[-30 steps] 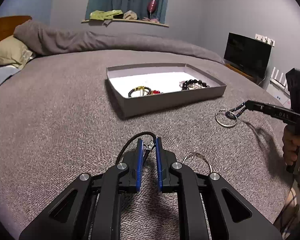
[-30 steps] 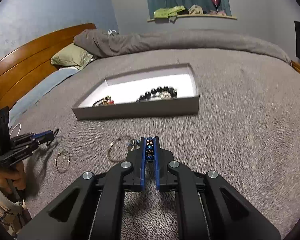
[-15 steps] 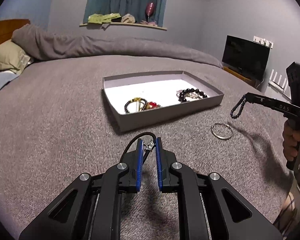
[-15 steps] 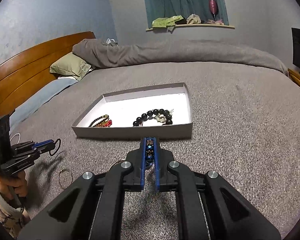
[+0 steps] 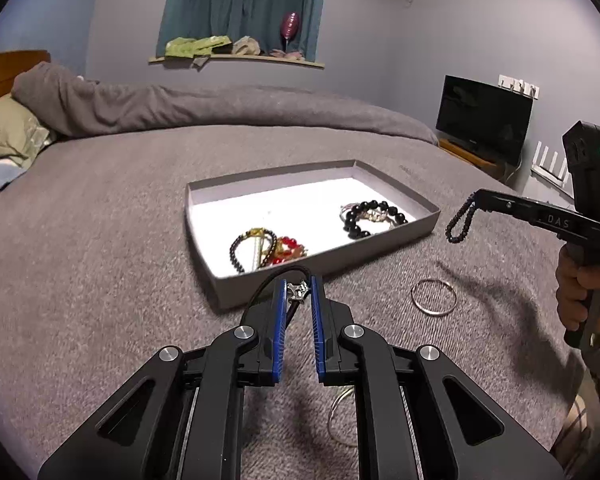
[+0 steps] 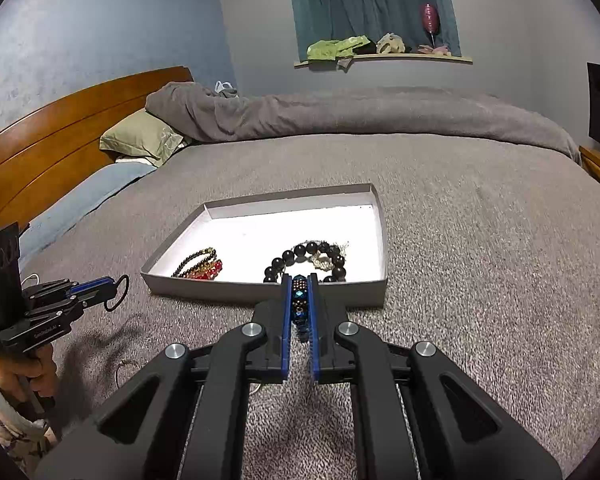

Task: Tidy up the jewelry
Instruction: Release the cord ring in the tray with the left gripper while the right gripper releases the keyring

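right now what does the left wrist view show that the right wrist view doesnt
Only the left wrist view shows the silver ring lying whole on the bed beside the tray, the metal charm pinched in the left gripper, and the right gripper's beaded bracelet hanging as a loop.

Only the right wrist view shows the wooden headboard in full and the bracelet's blue stones up close.

Both show the grey tray, the black bead bracelet and the red and gold beads inside it, and both grippers shut on jewelry.
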{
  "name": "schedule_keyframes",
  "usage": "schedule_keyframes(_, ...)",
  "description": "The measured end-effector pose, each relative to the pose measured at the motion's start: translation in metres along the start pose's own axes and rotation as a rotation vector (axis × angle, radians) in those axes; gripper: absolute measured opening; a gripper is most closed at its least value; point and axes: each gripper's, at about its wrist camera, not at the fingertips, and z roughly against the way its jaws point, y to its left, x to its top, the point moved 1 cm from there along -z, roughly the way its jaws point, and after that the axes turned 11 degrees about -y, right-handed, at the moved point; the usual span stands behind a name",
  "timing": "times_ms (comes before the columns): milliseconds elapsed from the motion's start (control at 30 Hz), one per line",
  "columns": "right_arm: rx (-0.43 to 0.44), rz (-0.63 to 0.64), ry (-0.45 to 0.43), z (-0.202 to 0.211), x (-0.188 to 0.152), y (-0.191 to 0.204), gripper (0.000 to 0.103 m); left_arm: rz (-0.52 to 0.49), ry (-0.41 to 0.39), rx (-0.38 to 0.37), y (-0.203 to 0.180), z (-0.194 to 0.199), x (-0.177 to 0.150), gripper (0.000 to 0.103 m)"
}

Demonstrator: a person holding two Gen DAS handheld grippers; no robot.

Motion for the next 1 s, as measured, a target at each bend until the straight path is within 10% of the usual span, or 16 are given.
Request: schedule_keyframes(1000,0.009,-0.005,0.018,-0.057,0.039,-0.003,0.007,-0.019,-0.002,-0.015,-0.002,-0.057,0.044,0.013)
